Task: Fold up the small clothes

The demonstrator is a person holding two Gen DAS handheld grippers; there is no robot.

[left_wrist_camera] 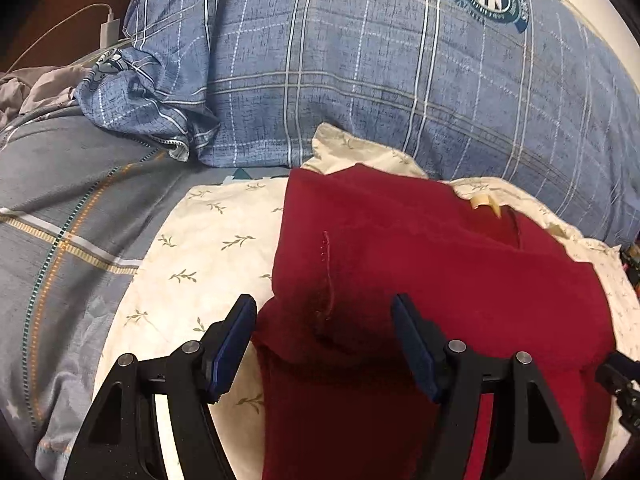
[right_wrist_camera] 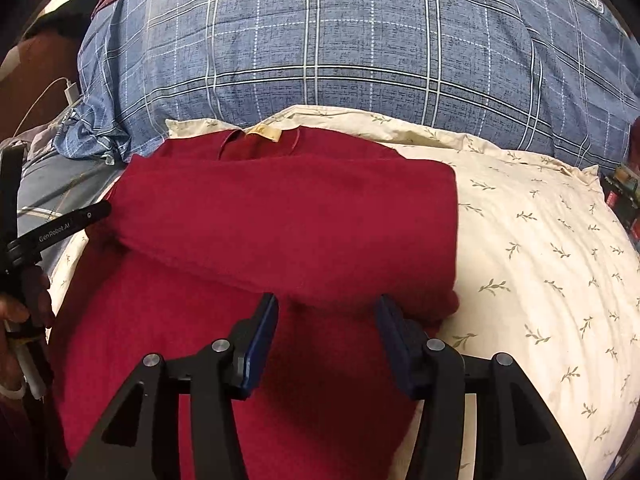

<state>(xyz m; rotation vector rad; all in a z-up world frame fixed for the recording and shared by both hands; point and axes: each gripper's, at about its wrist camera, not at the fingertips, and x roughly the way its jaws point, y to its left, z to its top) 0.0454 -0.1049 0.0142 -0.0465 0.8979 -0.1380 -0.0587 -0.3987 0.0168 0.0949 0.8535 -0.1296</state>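
A dark red garment [left_wrist_camera: 420,260] lies on a cream leaf-print pillow [left_wrist_camera: 208,248], one side folded over the middle, with a tan neck label [left_wrist_camera: 482,202] at its far end. My left gripper [left_wrist_camera: 323,306] hovers open over the garment's left fold, its pads clear of the cloth. In the right wrist view the same red garment [right_wrist_camera: 280,220] shows its label [right_wrist_camera: 264,133] at the top. My right gripper [right_wrist_camera: 327,302] stands open just above the near edge of the folded layer, with nothing pinched between its pads.
A bulky blue plaid duvet [left_wrist_camera: 360,60] rises behind the pillow [right_wrist_camera: 540,260]. Grey striped bedding [left_wrist_camera: 60,220] lies to the left, with a white charger and cable [left_wrist_camera: 110,28] beyond it. A hand [right_wrist_camera: 10,320] holds the left gripper's frame [right_wrist_camera: 60,228] at the left edge.
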